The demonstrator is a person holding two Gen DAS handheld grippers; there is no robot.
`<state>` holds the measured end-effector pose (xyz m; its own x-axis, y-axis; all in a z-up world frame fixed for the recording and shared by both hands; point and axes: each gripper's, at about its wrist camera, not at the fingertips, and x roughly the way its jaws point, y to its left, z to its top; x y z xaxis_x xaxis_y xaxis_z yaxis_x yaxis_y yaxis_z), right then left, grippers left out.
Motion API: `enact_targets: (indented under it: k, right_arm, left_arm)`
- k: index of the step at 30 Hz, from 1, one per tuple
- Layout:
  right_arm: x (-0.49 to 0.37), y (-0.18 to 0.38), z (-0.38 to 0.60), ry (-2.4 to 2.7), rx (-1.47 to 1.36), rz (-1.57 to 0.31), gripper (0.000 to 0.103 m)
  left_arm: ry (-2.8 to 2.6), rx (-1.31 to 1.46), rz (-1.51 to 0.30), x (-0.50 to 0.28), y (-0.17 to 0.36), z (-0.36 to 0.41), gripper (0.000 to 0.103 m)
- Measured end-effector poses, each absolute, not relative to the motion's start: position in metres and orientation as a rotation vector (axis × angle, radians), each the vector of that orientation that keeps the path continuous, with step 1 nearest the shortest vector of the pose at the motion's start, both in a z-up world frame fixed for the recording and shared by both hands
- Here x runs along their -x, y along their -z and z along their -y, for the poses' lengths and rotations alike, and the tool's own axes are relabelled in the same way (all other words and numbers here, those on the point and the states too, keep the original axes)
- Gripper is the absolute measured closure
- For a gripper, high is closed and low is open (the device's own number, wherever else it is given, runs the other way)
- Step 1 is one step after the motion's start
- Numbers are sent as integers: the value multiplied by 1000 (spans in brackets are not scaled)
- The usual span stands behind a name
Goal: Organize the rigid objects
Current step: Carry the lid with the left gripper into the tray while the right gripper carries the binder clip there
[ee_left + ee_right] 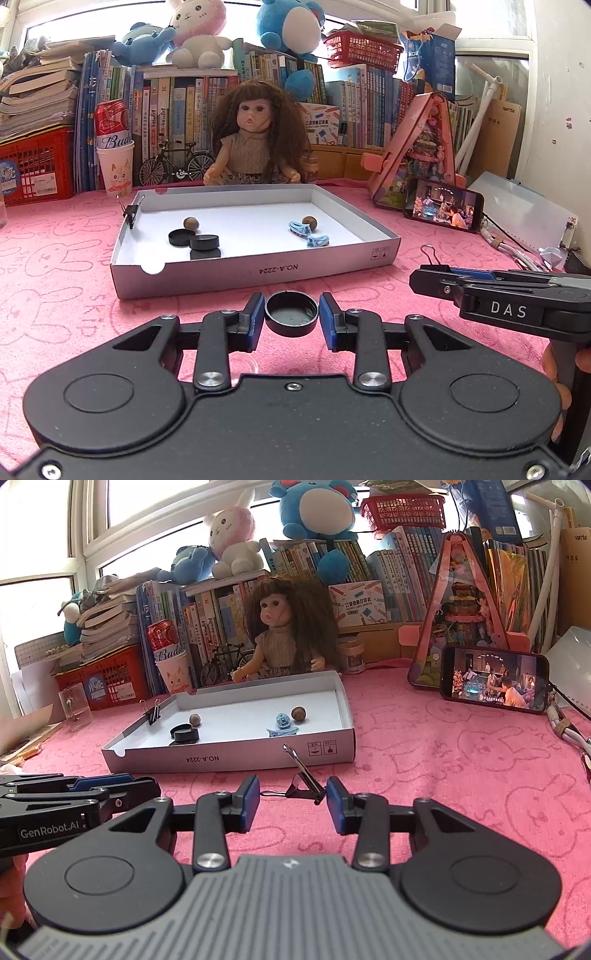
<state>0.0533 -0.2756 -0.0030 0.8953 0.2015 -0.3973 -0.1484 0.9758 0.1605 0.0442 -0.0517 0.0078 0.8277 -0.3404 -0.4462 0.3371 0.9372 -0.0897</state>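
Left tool (291, 320) clenched on black cap (291, 314), lower centre of frame, just short of white tray (255, 275). Right tool (292, 800) straddles binder clip (304, 784) lying on pink cloth; one pad touches clip handle, other clear, not gripping. Step in hand: likely carrying cap to tray. Next: lift over near wall, set beside other caps (194, 242). Surface: pink cloth (55, 251). Doll (255, 136), books behind.
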Motion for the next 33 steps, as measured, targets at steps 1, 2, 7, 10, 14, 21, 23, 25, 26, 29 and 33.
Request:
enact_targets:
  k: [1,2,7,10,14,21,23,25,26,29,33]
  right_arm:
    - [-54,3,276,-181,-127,-423,58]
    - [-55,2,276,-182,-127,-423,58]
    - [-59,1,276,-181,-128,-422,58]
    - [-61,0,275,-180,-127,-423,58]
    - [-68,-3,275,-178,-130,-423,58]
    - [-80,-6,276,-174,-138,-418,58]
    - [-83,-7,277,-173,-141,-416,58]
    - [-86,-7,278,-169,-144,-412,58]
    - [-88,-8,279,-167,-146,-410,58]
    - [-94,-9,280,-158,-149,-402,58]
    - [-102,-11,283,-148,-158,-398,58]
  left_arm:
    - [356,10,-474,-46,-9,50,73]
    - [354,13,-474,-47,-10,49,73]
    - [340,30,-471,-54,-13,44,73]
    - [331,33,-464,-57,-16,41,73]
    - [318,41,-461,-63,-18,36,73]
    - [299,50,-456,-73,-22,29,73]
    - [294,51,-451,-77,-24,28,73]
    - [291,53,-447,-82,-26,26,73]
    - [289,54,-446,-84,-26,26,73]
    - [282,70,-446,-91,-28,23,73]
    - [271,109,-454,-103,-29,17,73]
